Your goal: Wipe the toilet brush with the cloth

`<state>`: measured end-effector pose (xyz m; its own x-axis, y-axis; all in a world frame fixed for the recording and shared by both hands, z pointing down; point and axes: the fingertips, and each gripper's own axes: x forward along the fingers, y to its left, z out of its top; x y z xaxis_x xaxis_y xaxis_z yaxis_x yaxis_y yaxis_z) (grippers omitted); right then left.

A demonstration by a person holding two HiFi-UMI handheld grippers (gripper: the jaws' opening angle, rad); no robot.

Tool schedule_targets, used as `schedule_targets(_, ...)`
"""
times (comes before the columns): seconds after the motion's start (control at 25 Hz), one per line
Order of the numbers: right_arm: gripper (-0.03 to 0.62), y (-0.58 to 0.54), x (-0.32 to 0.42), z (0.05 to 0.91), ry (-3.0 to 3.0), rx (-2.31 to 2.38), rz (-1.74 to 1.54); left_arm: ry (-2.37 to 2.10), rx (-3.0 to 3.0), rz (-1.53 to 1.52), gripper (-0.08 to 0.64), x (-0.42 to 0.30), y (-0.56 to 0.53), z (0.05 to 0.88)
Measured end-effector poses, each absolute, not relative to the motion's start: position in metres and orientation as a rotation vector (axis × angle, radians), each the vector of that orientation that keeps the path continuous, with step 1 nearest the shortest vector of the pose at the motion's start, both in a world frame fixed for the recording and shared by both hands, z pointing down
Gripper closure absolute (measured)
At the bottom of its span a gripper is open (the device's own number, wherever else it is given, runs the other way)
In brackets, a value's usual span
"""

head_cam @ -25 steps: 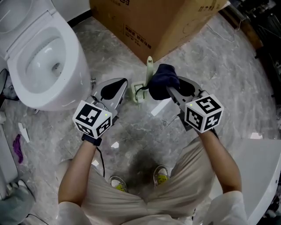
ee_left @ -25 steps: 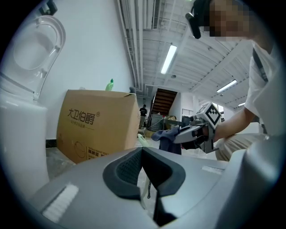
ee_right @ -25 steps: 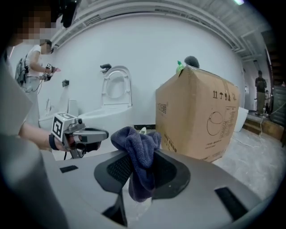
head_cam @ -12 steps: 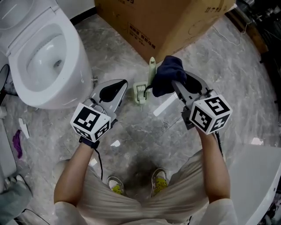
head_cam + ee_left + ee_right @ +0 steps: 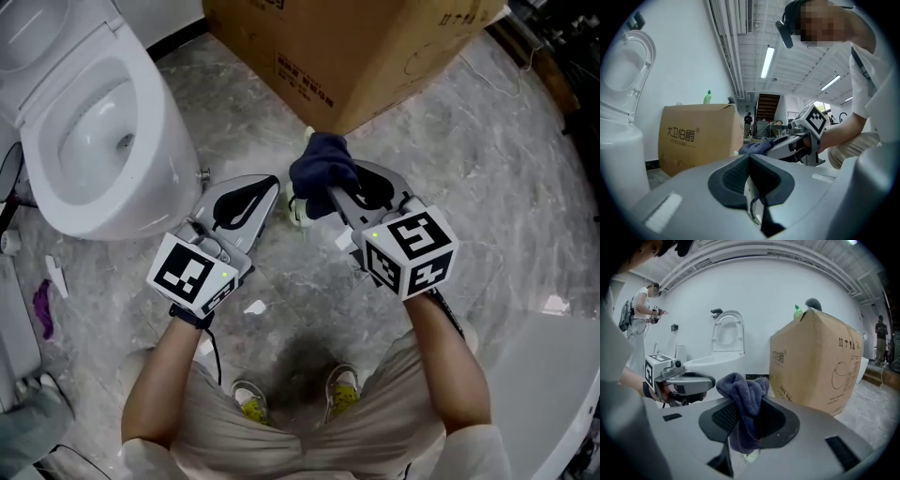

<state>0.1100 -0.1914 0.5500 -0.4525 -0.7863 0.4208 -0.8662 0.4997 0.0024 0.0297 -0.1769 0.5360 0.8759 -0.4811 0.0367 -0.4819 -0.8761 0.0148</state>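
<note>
The pale green toilet brush (image 5: 297, 214) hangs above the marble floor, mostly hidden between the two grippers. My left gripper (image 5: 272, 187) is shut on it; in the left gripper view a pale strip of the brush (image 5: 751, 206) with a black cord sits between the closed jaws (image 5: 749, 159). My right gripper (image 5: 330, 190) is shut on a dark blue cloth (image 5: 322, 164), which lies over the brush's handle. From the right gripper view the cloth (image 5: 743, 390) bulges out of the jaws (image 5: 749, 406), with a bit of the brush (image 5: 751, 456) below it.
A white toilet (image 5: 159, 141) with its lid up stands at the left. A large cardboard box (image 5: 356, 47) is just beyond the grippers. White scraps (image 5: 253, 307) and a purple item (image 5: 41, 311) lie on the floor. A white panel (image 5: 553, 375) fills the lower right corner.
My right gripper has carried the cloth to the left and nearer, so it now covers the brush handle that showed before. The left gripper has held its place at the brush.
</note>
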Motion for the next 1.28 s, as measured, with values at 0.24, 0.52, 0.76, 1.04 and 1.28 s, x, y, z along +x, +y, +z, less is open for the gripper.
schedule_targets(0.24, 0.48, -0.199, 0.115, 0.539, -2.36, 1.427, 0.216, -0.829, 3.018, 0.083, 0.561, 0.021, -0.183, 0.534)
schedule_targets(0.52, 0.48, -0.196, 0.108, 0.553, -2.291, 1.437, 0.147, -1.018, 3.162, 0.241, 0.561, 0.03, -0.192, 0.509)
schedule_targets(0.76, 0.48, -0.185, 0.097, 0.495, -2.265, 1.409, 0.3, -0.942, 3.17, 0.452, 0.561, 0.025, -0.17, 0.452)
schedule_targets(1.04, 0.48, -0.148, 0.089, 0.385, -2.27, 1.324, 0.412, -0.867, 2.964, 0.472, 0.561, 0.004, -0.105, 0.358)
schedule_targets(1.28, 0.48, -0.115, 0.094, 0.269, -2.267, 1.236, 0.445, -0.896, 2.866, 0.455, 0.561, -0.019, -0.08, 0.244)
